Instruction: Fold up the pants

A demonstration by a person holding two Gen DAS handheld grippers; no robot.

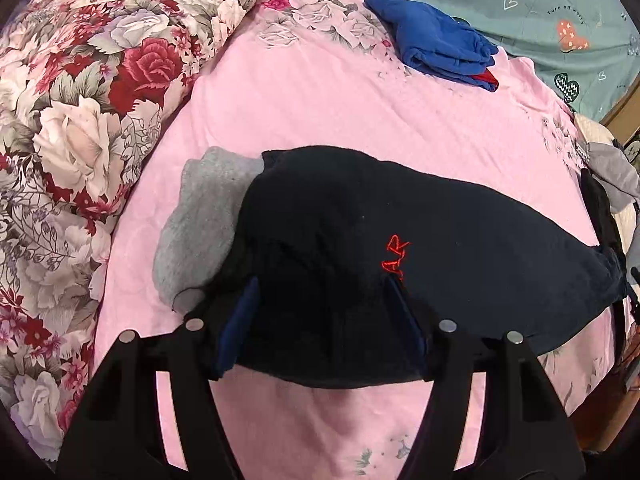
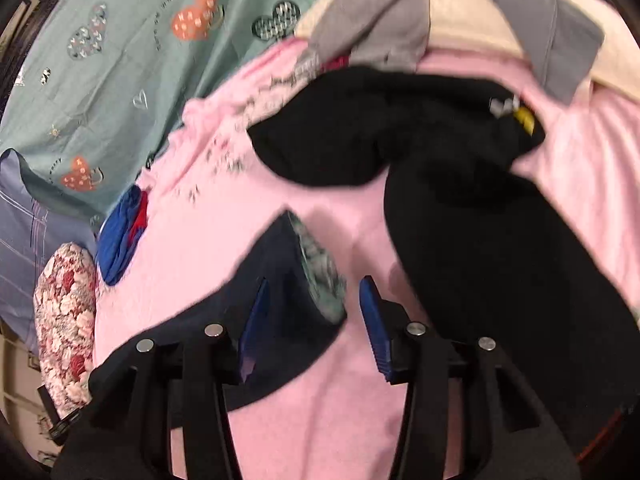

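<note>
**Bed with pink sheet: fold part-way done**

Pink bed sheet point(image 1: 320, 100) carries the dark pants point(image 1: 400, 240), doubled over once. We see the left claw point(image 1: 324, 300) clenched on their near edge, the right claw point(image 2: 312, 304) released; further folds remain.

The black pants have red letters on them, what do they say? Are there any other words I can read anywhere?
"AR" in red stitching on the dark pants; anything further is hidden in a fold.
"Turn off worry" in small print on the green heart-pattern sheet, beside an orange heart.
Grey and yellow mark on the black garment: too blurred to read.
</note>
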